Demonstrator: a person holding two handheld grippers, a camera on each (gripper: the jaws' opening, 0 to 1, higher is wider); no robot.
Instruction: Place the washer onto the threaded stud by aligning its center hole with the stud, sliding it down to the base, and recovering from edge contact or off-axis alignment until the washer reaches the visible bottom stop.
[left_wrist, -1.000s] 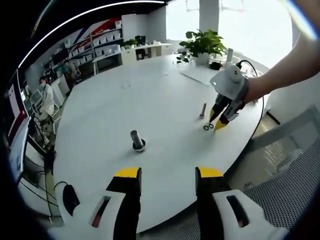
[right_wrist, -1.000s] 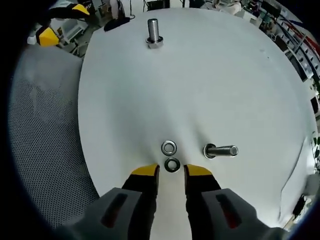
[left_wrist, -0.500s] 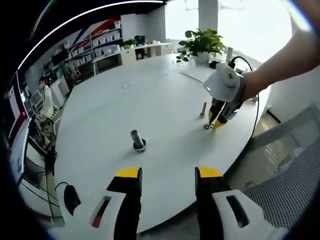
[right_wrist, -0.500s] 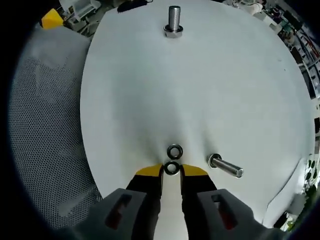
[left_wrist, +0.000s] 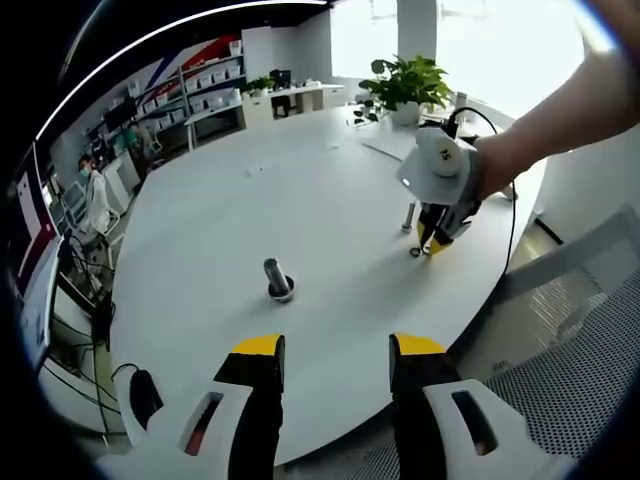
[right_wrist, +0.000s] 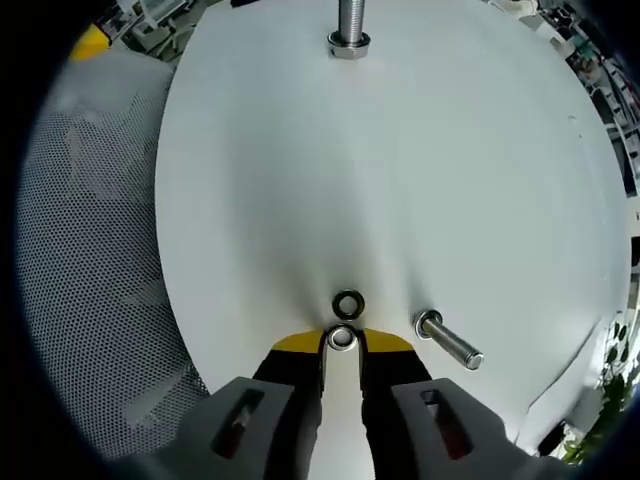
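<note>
The right gripper (right_wrist: 341, 345) has narrowed since a second ago: its yellow-tipped jaws, then standing apart behind the nearer washer (right_wrist: 341, 338), now press in on it from both sides, flat on the white table (right_wrist: 450, 160). That looks like the pick being secured; the lift is not yet made. A second washer (right_wrist: 347, 304) lies just beyond, a loose bolt (right_wrist: 449, 340) beside it. The upright threaded stud (right_wrist: 350, 28) stands well apart. The left gripper (left_wrist: 335, 352) hovers wide open, empty.
</note>
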